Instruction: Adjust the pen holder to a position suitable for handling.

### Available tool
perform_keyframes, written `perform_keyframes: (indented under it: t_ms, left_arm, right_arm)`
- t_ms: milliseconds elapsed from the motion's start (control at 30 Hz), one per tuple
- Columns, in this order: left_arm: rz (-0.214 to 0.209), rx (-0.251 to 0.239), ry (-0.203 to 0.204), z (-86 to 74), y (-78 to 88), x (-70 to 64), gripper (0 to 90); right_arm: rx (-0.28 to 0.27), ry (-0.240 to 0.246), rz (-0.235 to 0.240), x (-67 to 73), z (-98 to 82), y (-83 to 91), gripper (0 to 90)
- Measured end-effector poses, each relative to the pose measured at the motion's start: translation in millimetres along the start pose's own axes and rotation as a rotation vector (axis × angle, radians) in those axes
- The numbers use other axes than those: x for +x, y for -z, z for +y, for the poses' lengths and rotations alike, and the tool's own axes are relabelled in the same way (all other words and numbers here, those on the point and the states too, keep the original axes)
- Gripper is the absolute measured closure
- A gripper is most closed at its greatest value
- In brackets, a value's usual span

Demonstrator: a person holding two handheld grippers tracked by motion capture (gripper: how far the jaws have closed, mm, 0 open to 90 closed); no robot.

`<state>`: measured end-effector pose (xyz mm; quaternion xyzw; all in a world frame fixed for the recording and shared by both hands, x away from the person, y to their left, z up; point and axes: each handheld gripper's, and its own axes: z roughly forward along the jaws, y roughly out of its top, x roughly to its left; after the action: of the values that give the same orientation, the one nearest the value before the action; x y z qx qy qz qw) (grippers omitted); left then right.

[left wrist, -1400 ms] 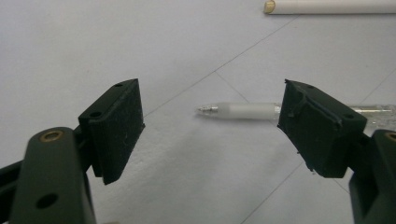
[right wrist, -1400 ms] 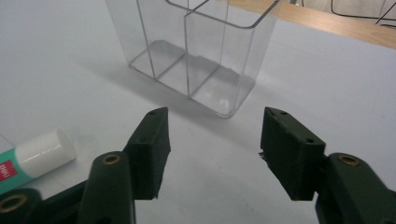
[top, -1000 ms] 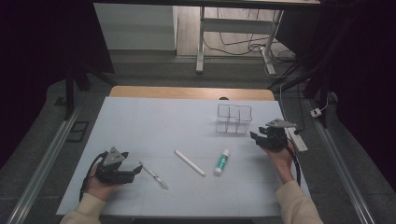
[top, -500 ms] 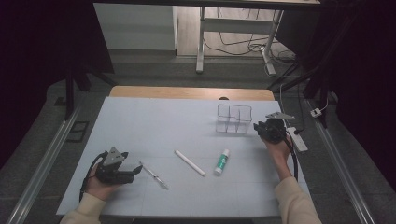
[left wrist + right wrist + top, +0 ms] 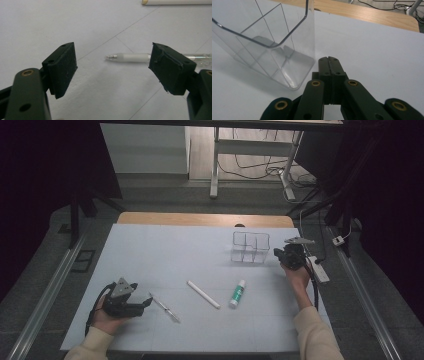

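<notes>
My right gripper (image 5: 277, 253) rests on the white table just right of a clear plastic organizer (image 5: 250, 247) with several compartments. In the right gripper view its jaws (image 5: 331, 60) meet pad to pad with nothing between them; they have just been closing. The organizer's near corner (image 5: 297, 57) stands just left of the tips, apart from them. My left gripper (image 5: 147, 302) lies at the front left, open. In the left gripper view a clear pen (image 5: 130, 57) lies just beyond the gripper (image 5: 113, 59), its tip pointing into the gap.
A white stick (image 5: 203, 294) and a small white tube with a green label (image 5: 237, 294) lie mid-table, the thin pen (image 5: 165, 307) to their left. A white power strip (image 5: 318, 269) sits at the right edge. A wooden strip (image 5: 200, 219) borders the far side.
The right gripper has slid away from the person to the organizer's right side, and its jaws have closed on nothing. The left gripper has stayed put.
</notes>
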<state>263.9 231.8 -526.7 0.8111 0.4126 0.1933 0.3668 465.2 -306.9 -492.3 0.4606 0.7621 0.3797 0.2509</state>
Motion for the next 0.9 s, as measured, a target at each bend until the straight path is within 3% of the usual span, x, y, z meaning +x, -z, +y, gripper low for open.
perform_keyframes:
  t_ms: [600,900]
  left_arm:
    - [0.000,0.006,-0.003,-0.9,-0.1,0.4,22.0]
    - [-0.002,0.009,-0.005,-1.2,-0.7,0.2,22.0]
  right_arm:
    - [0.017,0.025,0.052,10.5,4.5,-14.7,88.8]
    - [0.016,0.024,0.036,13.1,4.0,-15.8,88.9]
